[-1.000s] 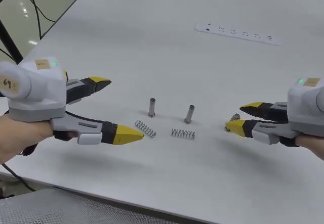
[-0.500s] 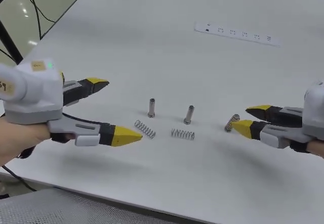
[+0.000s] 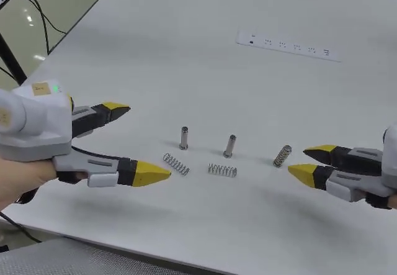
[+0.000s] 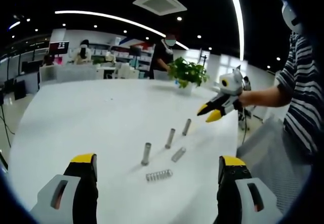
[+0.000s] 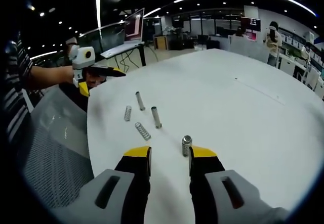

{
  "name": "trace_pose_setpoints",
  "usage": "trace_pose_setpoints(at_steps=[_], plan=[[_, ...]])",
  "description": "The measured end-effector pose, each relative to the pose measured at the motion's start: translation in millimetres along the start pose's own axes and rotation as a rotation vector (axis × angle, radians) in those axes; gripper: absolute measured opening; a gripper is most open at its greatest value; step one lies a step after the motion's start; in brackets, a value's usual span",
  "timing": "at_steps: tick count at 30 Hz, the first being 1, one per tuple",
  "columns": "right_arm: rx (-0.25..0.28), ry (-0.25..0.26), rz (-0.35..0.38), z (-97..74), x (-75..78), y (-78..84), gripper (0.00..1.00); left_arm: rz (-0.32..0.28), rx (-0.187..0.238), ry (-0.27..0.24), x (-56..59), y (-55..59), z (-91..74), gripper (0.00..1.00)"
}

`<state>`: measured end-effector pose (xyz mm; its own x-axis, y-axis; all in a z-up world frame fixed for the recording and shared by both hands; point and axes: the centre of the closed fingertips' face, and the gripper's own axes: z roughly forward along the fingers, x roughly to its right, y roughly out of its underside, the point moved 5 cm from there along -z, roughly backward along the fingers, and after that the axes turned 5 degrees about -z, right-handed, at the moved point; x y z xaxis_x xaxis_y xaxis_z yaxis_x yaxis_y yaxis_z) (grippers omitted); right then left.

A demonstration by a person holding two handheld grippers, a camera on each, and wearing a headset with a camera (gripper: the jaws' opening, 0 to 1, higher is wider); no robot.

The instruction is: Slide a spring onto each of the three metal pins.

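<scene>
The white workbench (image 3: 186, 33) runs edge to edge across the head view, with my work gathered in a row across its lower half. My left gripper (image 3: 135, 140) comes in from the lower left of that frame, its yellow-tipped jaws spread wide and holding nothing. My right gripper (image 3: 312, 160) enters from the lower right, jaws parted by only a narrow gap and likewise empty, tips pointing toward the row. A white power strip (image 3: 288, 45) lies flat in the upper right, well apart from everything else.

Three metal pins stand upright between the two grippers. The left pin (image 3: 184, 137), just left of frame centre, and the middle pin (image 3: 230, 145), just right of centre, are bare. The right pin (image 3: 283, 148), further right and near my right gripper's tips without touching them, carries a fitted spring (image 3: 282, 158) coiled round it.

Two more springs lie loose on the bench. The left spring (image 3: 176, 164) rests at an angle just below the left pin. The middle spring (image 3: 222, 171) lies across the frame just below the middle pin.

In the right gripper view the sprung pin stands at bottom centre, just ahead of my jaw tips. In the left gripper view the left spring shows low in the frame, on the bench beyond my spread jaws.
</scene>
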<state>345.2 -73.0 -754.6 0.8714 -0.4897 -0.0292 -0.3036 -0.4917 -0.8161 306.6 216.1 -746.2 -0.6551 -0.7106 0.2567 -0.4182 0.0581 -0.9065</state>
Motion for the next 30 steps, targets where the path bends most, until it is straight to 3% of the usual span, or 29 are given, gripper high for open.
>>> trace_pose_setpoints(at_steps=[7, 18, 30], plan=[[-0.017, -0.023, -0.029, 1.2, -9.0, 1.0, 0.26, 0.005, -0.017, 0.004, 1.5, 1.8, -0.7, 0.96], [-0.067, -0.065, -0.113, 9.0, -20.7, 4.3, 0.25, -0.010, 0.002, -0.006, 1.3, -0.2, -1.4, 0.96], [-0.142, -0.134, -0.319, 26.2, -30.2, -8.6, 0.24, 0.016, -0.018, 0.008, 4.0, 2.7, -3.2, 0.96]])
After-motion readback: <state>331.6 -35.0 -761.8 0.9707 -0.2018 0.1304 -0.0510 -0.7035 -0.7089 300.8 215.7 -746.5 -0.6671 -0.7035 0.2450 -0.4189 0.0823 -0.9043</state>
